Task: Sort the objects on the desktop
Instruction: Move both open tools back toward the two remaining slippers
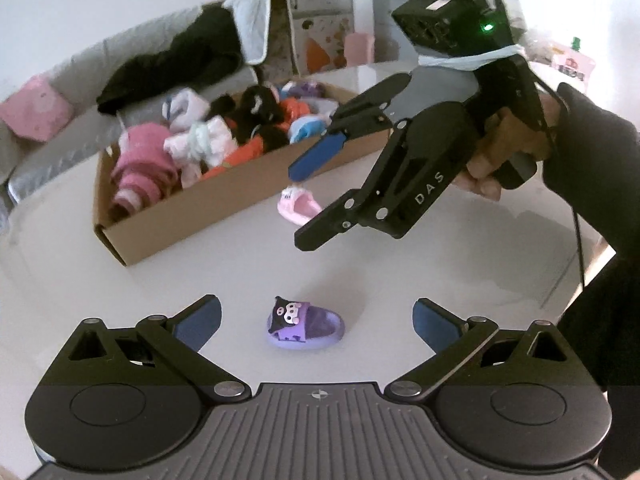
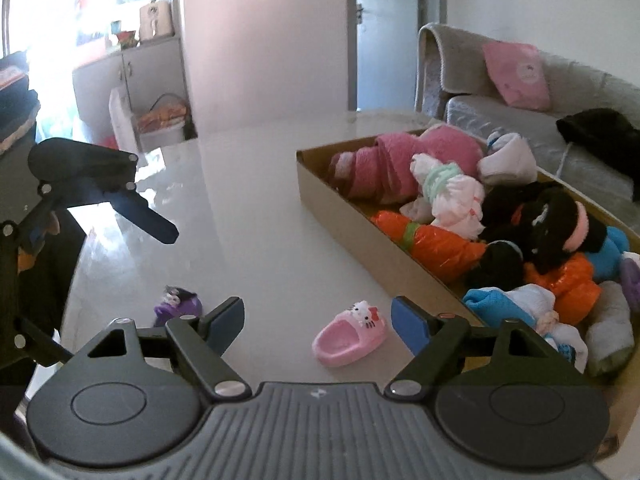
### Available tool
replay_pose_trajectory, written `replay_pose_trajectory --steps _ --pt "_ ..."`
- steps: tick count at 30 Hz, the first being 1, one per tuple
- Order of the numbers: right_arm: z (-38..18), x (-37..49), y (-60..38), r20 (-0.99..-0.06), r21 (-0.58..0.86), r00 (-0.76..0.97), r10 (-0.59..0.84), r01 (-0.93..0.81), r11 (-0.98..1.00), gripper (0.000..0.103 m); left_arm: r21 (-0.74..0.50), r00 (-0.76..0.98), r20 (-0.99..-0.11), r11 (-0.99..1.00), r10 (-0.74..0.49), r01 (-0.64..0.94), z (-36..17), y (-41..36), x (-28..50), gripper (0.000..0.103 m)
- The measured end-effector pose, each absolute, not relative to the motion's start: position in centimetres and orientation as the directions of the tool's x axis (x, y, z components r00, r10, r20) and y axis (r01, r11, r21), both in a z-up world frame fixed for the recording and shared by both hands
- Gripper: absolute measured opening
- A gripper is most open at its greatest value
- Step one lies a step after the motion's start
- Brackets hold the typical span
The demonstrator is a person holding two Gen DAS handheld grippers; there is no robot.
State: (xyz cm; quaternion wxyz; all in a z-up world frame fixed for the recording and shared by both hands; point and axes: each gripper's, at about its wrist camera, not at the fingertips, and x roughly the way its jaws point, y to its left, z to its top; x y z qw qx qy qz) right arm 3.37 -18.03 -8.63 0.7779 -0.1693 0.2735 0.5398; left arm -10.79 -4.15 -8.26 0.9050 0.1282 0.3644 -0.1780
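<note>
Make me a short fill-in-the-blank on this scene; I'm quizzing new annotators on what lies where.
1. The small purple toy slipper lies on the white table between the open fingers of the ____ claw.
2. The small pink toy slipper bears a white ____ face.
3. The rolled socks lie inside the brown ____ box.
4. Both slippers lie ____ the box.

Missing words: left; cat; cardboard; outside

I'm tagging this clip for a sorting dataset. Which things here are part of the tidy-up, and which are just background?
Part of the job:
purple slipper
pink slipper
cardboard box of rolled socks
left gripper, open
right gripper, open

Just lying about:
pink cushion
black garment on the sofa
</note>
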Motion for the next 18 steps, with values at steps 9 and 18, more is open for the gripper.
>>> replay_pose_trajectory --steps 9,18 --pt "-9.7 3.5 -17.6 -0.645 -0.013 0.222 0.731 -0.960 0.280 0.072 0.073 0.649 -0.730 0.921 -0.212 0.383 -10.4 -3.4 -9.4 0.102" --pt "-9.5 2.2 -18.0 -0.656 0.027 0.181 0.733 -0.965 0.262 0.067 0.015 0.662 -0.700 0.922 -0.266 0.387 -10.9 -2.9 -10.3 0.100"
